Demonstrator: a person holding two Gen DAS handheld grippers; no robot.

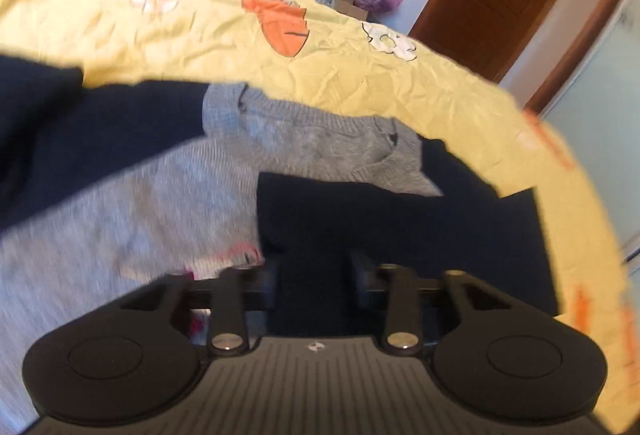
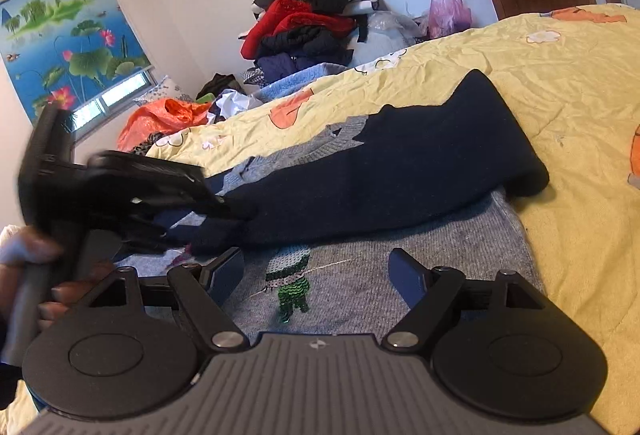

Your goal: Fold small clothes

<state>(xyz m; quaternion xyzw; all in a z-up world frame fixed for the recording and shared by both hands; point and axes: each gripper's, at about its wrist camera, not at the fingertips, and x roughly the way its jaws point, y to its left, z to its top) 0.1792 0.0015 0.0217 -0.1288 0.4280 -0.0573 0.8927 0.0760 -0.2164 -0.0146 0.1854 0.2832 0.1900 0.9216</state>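
Here, grey sweater [image 2: 360, 267] lies under right gripper [image 2: 318, 277].

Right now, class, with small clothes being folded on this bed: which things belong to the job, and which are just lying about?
Belongs to the job:
grey sweater
its navy sleeve
left gripper
right gripper

Just lying about:
clothes pile
orange bag
pink bag
yellow bedspread, the work surface only

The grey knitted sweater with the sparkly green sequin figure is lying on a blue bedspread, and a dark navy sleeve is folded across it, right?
Not quite. The grey knitted sweater lies on a yellow bedspread, not a blue one; the right wrist view shows it. The green sequin figure and the dark navy sleeve folded across it are as you said.
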